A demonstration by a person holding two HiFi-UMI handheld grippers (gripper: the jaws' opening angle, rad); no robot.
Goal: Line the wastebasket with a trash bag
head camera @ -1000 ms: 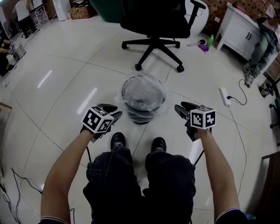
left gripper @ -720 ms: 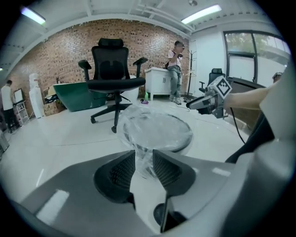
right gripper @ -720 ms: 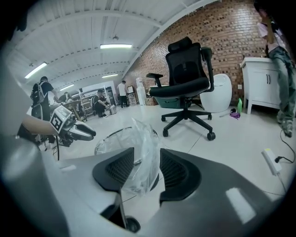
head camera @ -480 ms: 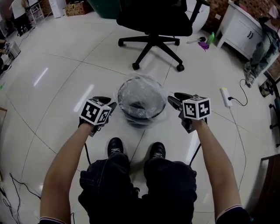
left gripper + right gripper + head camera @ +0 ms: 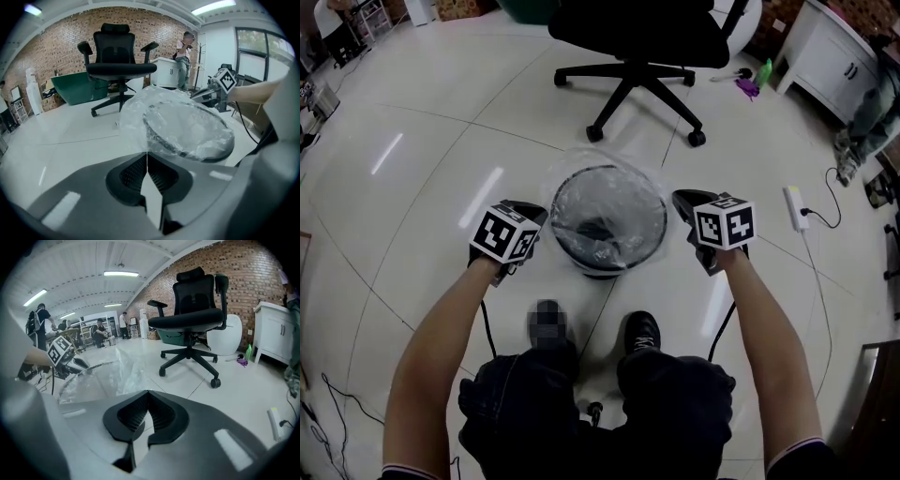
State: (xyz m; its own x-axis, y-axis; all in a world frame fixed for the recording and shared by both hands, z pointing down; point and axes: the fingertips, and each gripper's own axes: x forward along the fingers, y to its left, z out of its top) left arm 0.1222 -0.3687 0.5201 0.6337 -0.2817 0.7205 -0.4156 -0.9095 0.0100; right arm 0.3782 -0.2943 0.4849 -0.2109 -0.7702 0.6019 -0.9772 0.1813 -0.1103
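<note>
Only the gripper views show the jaws. Those of the left gripper (image 5: 147, 153) have just closed, pinching the film of the clear trash bag (image 5: 187, 129). Those of the right gripper (image 5: 148, 392) have closed likewise on the bag's right edge. The head view shows the round wastebasket (image 5: 606, 268) on the floor between both grippers, with the crinkled bag draped over its rim and sagging inside.

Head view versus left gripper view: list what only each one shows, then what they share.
Only the head view: the person's legs, a shoe and the power strip on the floor.

Only the left gripper view: the ceiling light, the window, and the left gripper up close. Its fingers have just closed and are shut on the film of the trash bag.

Both: the wastebasket covered by the clear trash bag, and the office chair behind it.
</note>
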